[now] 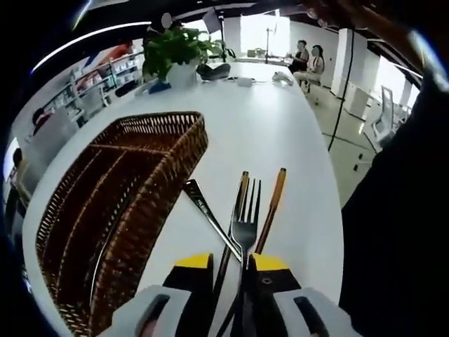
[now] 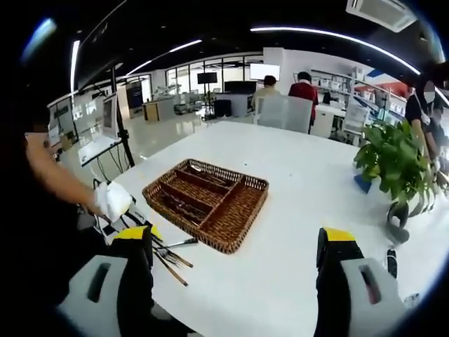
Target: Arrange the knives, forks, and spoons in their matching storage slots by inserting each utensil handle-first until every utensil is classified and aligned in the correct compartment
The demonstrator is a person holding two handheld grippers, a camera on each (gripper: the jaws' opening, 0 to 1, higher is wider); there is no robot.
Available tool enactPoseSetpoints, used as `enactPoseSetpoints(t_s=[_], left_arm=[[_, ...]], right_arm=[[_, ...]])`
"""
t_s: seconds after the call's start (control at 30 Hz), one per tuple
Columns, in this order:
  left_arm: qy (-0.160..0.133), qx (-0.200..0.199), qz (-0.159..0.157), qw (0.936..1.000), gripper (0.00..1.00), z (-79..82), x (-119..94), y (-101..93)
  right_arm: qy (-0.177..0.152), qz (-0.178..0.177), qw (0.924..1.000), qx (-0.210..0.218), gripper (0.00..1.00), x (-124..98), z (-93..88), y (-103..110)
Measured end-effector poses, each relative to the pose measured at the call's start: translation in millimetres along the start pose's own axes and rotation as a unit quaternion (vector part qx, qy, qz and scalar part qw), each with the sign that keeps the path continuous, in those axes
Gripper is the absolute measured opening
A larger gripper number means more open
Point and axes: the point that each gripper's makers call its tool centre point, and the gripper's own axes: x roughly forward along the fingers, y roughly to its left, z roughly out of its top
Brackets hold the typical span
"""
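Note:
A brown wicker basket point(image 1: 165, 200) with long compartments lies on the white table point(image 1: 280, 126), left of my left gripper point(image 1: 231, 263). A steel fork point(image 1: 245, 228) runs handle-first between that gripper's narrow yellow-tipped jaws, which look shut on it. Two wood-handled utensils point(image 1: 275, 200) and a steel knife point(image 1: 210, 217) lie crossed beneath it. In the right gripper view the basket point(image 2: 256, 184) holds a few utensils, and loose ones point(image 2: 168, 258) lie by its near-left corner. My right gripper point(image 2: 237, 242) stands wide open above the table, with nothing between its jaws.
A potted plant point(image 2: 393, 165) stands at the table's right edge, also seen far back as the plant point(image 1: 175, 53). A person's gloved hand point(image 2: 112, 200) is at the left by the loose utensils. People sit at desks in the background. The table's edge point(image 1: 330, 210) runs close on the right.

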Motion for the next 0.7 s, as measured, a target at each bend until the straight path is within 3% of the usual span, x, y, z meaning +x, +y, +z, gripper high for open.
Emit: enactPoseSetpoints(t_s=[0.17,0.53,0.7], left_arm=[[0.003,-0.001,-0.009,1.0000,0.10,-0.1,-1,-2.9],[0.027,-0.048,-0.032,0.9979,0.14,-8.4,-3,-7.1],[0.035,-0.025,-0.038,0.9984,0.08,-10.7,1,-12.1]], right_arm=[[0.004,0.000,1.0000,-0.001,0.99,0,-2.1,0],[0.003,0.005,1.0000,-0.006,0.99,4,1.4,1],[0.005,0.006,0.9999,-0.006,0.99,4,0.0,1]])
